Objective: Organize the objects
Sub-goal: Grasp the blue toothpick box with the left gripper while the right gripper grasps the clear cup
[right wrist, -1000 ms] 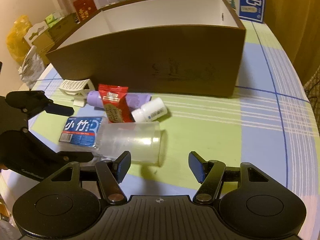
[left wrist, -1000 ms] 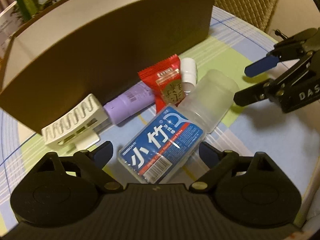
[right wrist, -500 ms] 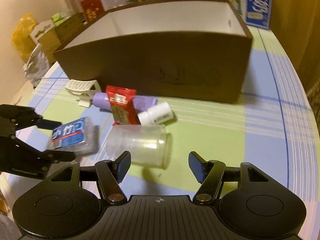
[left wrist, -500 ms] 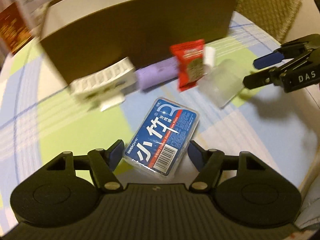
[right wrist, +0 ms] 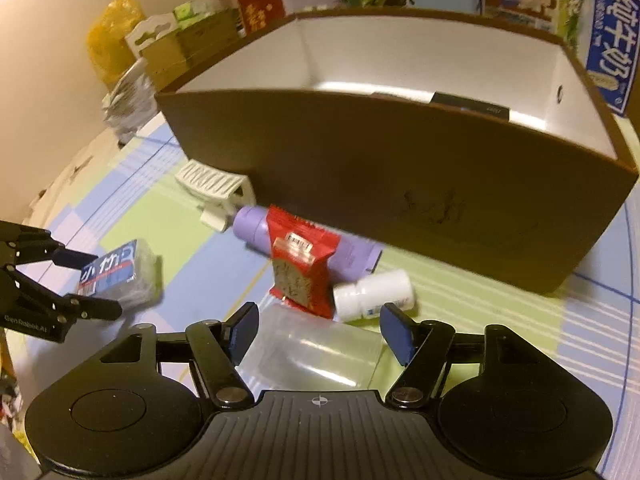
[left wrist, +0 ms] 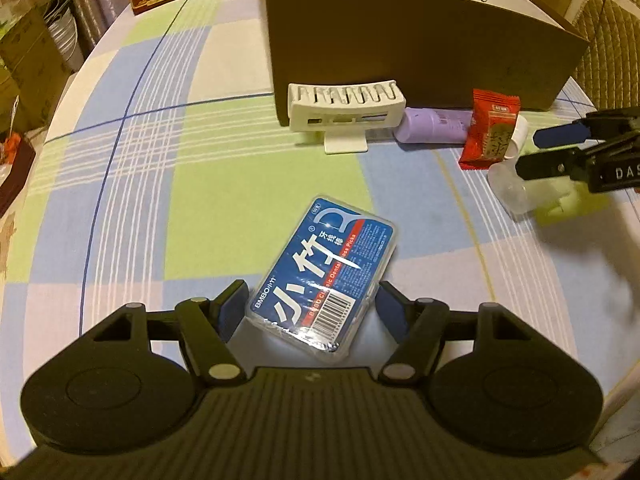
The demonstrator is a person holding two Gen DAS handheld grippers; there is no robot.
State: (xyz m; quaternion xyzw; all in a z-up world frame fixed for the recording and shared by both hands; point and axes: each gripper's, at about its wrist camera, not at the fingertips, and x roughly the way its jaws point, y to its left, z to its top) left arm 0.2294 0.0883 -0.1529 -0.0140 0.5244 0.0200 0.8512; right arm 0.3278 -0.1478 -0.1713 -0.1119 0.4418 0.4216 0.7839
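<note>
off beyond my left gripper (left wrist: 310, 310), to its left, only checked tablecloth (left wrist: 120, 184) runs out to the table's edge. the gripper's jaws are spread wide and grasp nothing; the blue dental floss pick box (left wrist: 326, 270) lies flat with its near end between the two pads, a gap showing at each side. straight ahead of these jaws the white slotted clip (left wrist: 346, 114) stands against the brown storage box (left wrist: 420, 56), and further right along that wall lie the purple tube (left wrist: 434, 130) and the red snack packet (left wrist: 490, 134), which rests across the tube.

my right gripper (right wrist: 320, 330) is also released, jaws wide apart. the clear plastic cup (right wrist: 312, 354) lies on its side between the pads, touching neither that i can tell. just ahead of the jaws the small white bottle (right wrist: 374, 294) lies beside the red packet, close against the cup's far edge. beyond them the brown box's tall front wall blocks the way; a dark item (right wrist: 470, 106) shows inside, near its right end.
</note>
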